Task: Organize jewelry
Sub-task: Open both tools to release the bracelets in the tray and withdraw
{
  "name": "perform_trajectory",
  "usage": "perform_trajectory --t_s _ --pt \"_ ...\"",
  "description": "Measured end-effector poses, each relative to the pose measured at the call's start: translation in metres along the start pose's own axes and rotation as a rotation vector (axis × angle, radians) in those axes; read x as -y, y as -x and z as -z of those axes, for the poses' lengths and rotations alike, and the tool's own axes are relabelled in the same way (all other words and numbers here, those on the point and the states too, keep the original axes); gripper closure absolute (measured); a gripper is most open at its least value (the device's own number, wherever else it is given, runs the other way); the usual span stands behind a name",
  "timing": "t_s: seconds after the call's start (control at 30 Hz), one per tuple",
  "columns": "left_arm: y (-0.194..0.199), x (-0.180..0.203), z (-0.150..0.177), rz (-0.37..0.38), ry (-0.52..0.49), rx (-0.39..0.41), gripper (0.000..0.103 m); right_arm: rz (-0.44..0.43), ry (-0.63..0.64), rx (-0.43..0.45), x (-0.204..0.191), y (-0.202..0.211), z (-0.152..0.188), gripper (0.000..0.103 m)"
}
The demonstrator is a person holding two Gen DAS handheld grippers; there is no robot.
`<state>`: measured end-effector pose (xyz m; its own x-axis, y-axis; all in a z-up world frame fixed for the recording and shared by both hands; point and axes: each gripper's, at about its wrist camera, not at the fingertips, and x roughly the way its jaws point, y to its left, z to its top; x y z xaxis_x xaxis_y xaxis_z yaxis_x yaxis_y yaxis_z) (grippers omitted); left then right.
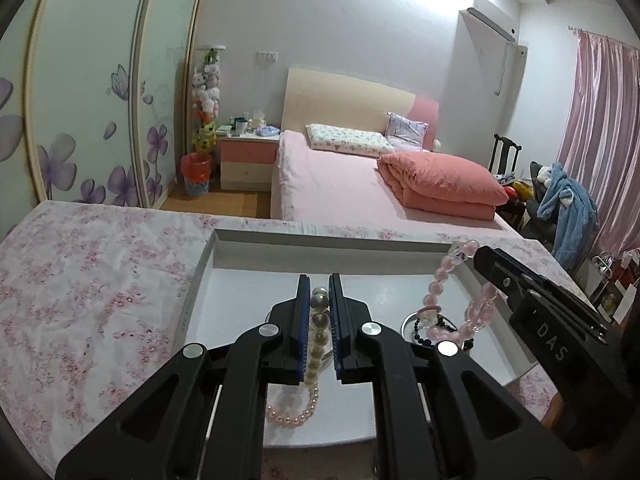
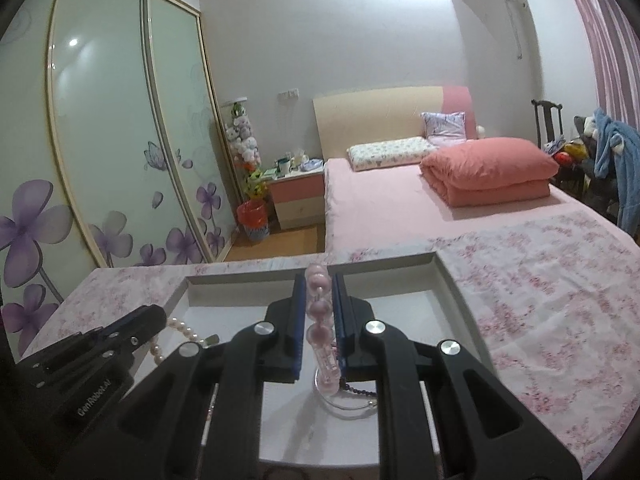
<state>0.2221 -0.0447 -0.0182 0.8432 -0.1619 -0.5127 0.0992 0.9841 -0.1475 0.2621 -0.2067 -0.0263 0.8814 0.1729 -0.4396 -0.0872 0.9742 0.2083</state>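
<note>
- The pearl strand [image 1: 318, 332] is clamped between the blue pads of the left tool [image 1: 319, 296]; larger cream beads sit in the grip, and a loop of small pinkish pearls hangs below, over the white tray [image 1: 208, 276].
- The pink bead bracelet [image 1: 460, 292] is pinched in the right tool [image 2: 319, 300], its glossy, translucent round beads dangling in a loop above the tray's right part.
- Both pieces hang over the tray, so the step in hand looks like setting them down inside it, each in its own spot.
- To do this well, each tool would best go low before letting go, so the beads settle in a heap rather than drop and bounce on the hard, smooth tray floor.
- The two strands are better kept well apart as they go down; loose loops of round beads tangle easily.
- A thin silver bangle [image 2: 352, 402] and a string of small dark beads [image 2: 360, 392] already lie on the tray floor under the bracelet; whether the bracelet touches them cannot be told, and landing on them would snag.
- The tray is a shallow rectangle with low straight walls, matte white.
- It rests on a surface covered by a soft cloth [image 1: 80, 280] printed with pink blossoms, slightly wrinkled.
</note>
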Motion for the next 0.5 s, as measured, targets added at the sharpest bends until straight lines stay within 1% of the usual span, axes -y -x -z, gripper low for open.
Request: perform_trajectory --t_s 0.2,0.3,0.5 --pt "-0.010 0.001 -0.003 0.008 0.011 -0.023 0.093 -0.004 -0.012 -0.047 0.003 -0.015 0.004 0.088" --pt "-0.010 -0.003 -0.005 0.013 0.027 -0.023 0.092 0.006 -0.014 -0.031 0.005 -0.011 0.003 0.069" --pt "0.003 -0.016 -0.013 -0.007 0.054 0.004 0.092 0.024 -0.024 -0.002 0.012 0.004 -0.001 0.068"
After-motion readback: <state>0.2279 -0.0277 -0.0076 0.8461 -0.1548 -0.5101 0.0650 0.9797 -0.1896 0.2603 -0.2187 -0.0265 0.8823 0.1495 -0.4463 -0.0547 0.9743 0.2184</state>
